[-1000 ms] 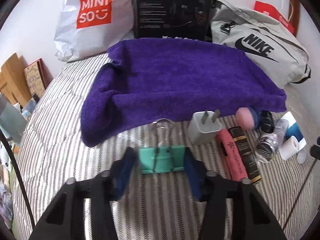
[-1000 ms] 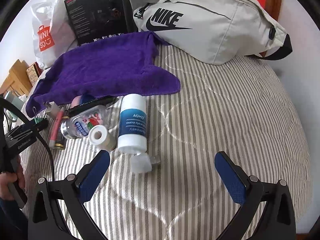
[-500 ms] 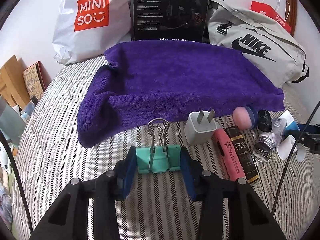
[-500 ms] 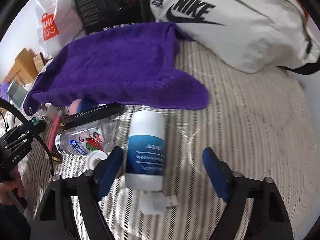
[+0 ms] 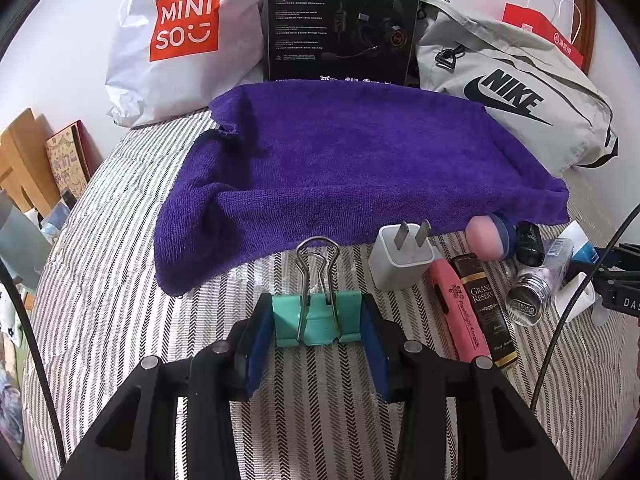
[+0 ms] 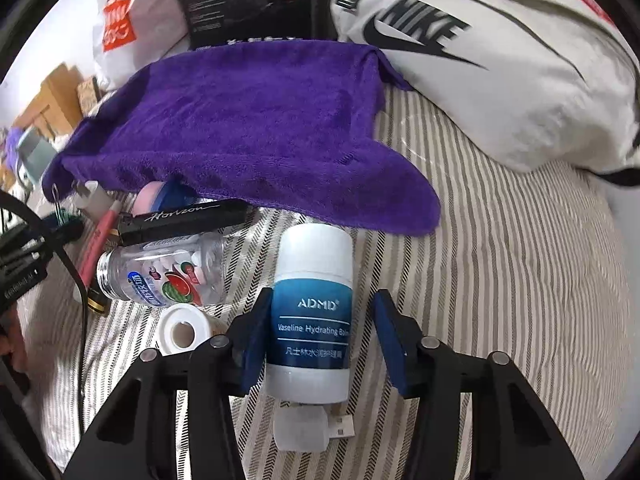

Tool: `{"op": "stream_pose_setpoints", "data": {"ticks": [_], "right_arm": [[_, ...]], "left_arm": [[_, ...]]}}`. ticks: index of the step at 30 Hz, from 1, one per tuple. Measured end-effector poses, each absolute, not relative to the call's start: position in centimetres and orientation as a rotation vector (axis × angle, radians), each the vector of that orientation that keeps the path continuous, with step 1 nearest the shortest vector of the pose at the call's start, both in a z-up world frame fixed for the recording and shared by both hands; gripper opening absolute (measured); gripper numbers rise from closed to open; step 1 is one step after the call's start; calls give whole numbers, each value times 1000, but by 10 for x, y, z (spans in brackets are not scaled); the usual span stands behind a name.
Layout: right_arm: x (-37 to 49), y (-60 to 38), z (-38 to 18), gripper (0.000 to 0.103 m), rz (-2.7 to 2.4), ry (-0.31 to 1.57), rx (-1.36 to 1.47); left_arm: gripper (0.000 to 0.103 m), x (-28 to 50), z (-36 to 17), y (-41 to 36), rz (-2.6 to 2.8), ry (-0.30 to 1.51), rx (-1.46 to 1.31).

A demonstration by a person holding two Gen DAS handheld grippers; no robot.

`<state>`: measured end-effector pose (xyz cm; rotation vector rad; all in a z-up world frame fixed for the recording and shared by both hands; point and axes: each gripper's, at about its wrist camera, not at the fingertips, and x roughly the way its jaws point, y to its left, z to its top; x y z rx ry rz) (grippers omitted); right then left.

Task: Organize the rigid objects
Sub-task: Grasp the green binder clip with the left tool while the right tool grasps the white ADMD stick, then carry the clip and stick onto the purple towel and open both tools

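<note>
A teal binder clip point(image 5: 316, 320) with steel handles sits pinched between the blue pads of my left gripper point(image 5: 317, 334), just above the striped bed cover. A white and blue balm stick point(image 6: 310, 312) lies on the cover between the fingers of my right gripper point(image 6: 322, 338). That gripper is open: its left pad is at the stick's side and a gap shows on the right. Around these lie a white charger plug point(image 5: 402, 260), a pink tube point(image 5: 456, 312), a black and gold tube point(image 5: 486, 308), a clear candy bottle point(image 6: 168, 272), a black case point(image 6: 184, 220) and a white tape roll point(image 6: 184, 330).
A purple towel point(image 5: 352, 160) covers the middle of the bed. Behind it stand a white shopping bag point(image 5: 176, 40), a black box point(image 5: 340, 20) and a grey sports bag point(image 6: 500, 60). A small white USB piece point(image 6: 304, 426) lies under the stick's near end. Bare striped cover stretches to the right.
My left gripper has shut on the binder clip. My right gripper has moved forward and left, narrowing until its fingers straddle the balm stick.
</note>
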<state>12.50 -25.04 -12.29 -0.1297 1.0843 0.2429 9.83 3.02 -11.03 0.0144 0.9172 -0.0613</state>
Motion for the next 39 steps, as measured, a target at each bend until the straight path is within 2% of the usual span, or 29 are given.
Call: {"op": "stream_pose_setpoints", "data": {"ticks": [1,16,39], "right_arm": [[125,-249,-123,37,253,1089,-131],[118,-254,-120,37,295,1115,-132],[131,-248,-69,37,376,1038,-56]], "left_arm": [[40,98,-110,30,-64,919,16],[40,95,-105,43,-59,947,-24],[40,98,-43,61,-82,866,-76]]}}
